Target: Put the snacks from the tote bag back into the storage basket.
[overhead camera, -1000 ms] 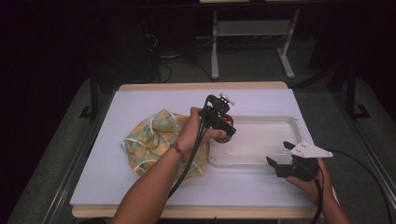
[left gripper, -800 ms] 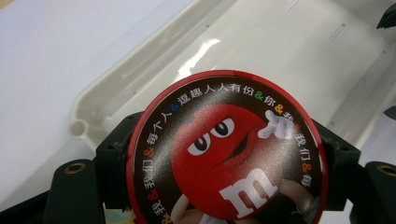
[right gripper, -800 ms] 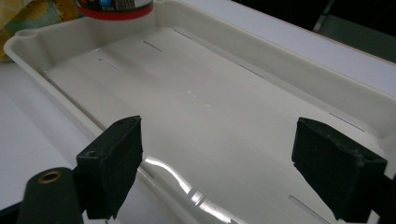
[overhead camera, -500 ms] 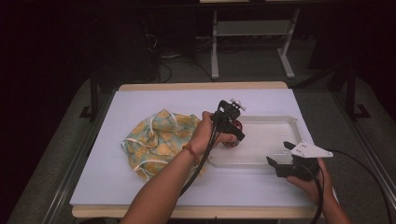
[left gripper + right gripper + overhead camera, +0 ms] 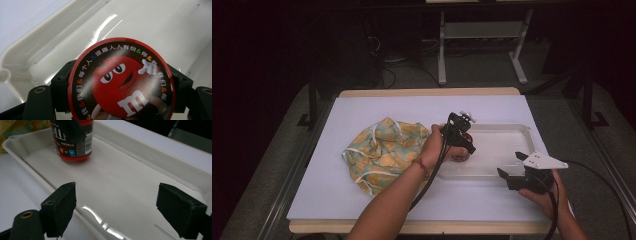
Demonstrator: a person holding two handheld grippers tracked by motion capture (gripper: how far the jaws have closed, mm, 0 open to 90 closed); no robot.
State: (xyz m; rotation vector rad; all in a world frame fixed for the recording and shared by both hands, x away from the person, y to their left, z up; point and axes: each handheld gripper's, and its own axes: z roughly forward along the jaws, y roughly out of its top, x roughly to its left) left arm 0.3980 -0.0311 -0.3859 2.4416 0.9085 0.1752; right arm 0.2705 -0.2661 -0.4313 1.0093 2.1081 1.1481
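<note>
Two claws, one tray, one can, one cloth.

Right claw (image 5: 511, 172): released, at tray (image 5: 507, 165) near rim.

Left claw (image 5: 462, 145): clenched on can (image 5: 120, 80), low inside tray's left end.

Can: round, red, cartoon-face lid ringed with print.

Patterned cloth (image 5: 384, 150): bunched on white surface (image 5: 377, 107), left of tray.

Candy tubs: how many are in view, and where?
1. The red candy tub stands at the tray's left end, clamped in the left gripper. The cloth bag could hide more.

The red M&M's candy tub (image 5: 120, 81) stands upright, pinched at its lid between the left gripper's (image 5: 460, 142) jaws. Its base sits on the white tray (image 5: 140, 182) floor, well ahead of the right gripper's (image 5: 116, 207) spread jaws.
</note>
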